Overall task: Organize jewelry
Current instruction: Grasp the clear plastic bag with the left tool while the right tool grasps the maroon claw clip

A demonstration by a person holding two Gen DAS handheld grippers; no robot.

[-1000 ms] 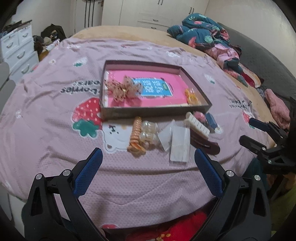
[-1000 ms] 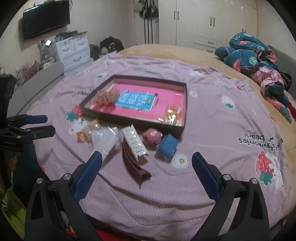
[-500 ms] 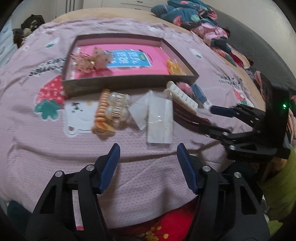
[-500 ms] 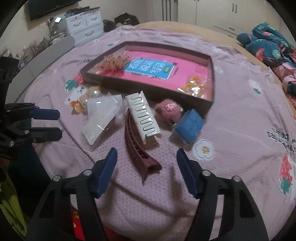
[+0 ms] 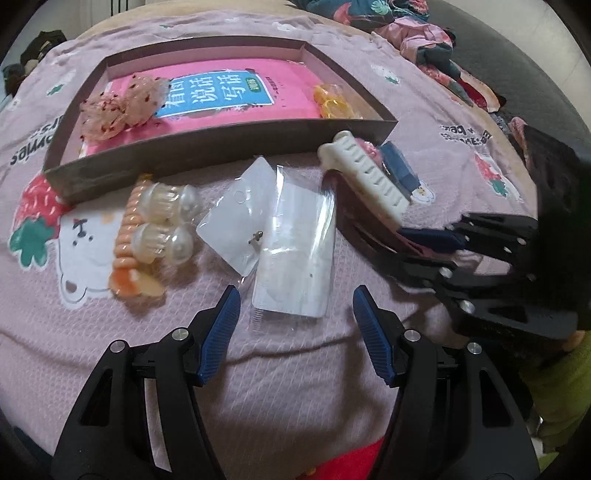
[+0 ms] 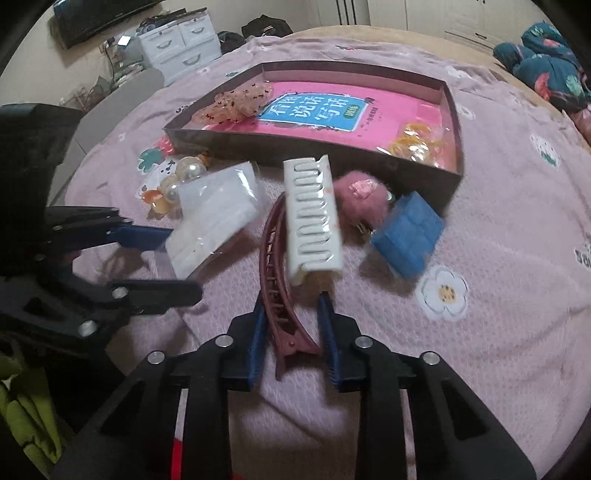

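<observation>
My right gripper (image 6: pixel 290 325) brackets the maroon clip (image 6: pixel 275 280) on the bed, jaws narrowed but seemingly not yet clamped. My left gripper (image 5: pixel 295 314) gapes before the packet (image 5: pixel 295 240). Beyond, the tray (image 6: pixel 452 177) awaits both.

A bed (image 6: pixel 517 258) fills most of the room, spread with a mauve blanket (image 5: pixel 295 387) printed with strawberries, bears and flowers. Crumpled floral bedding (image 6: pixel 546 70) in teal and pink lies heaped at its far corner. Against the cream wall stands a white chest of drawers (image 6: pixel 181 48) cluttered on top, below a dark wall-mounted television (image 6: pixel 99 14). White wardrobe doors (image 6: pixel 406 14) line the back wall. A dark bag (image 6: pixel 266 26) sits on the floor.
</observation>
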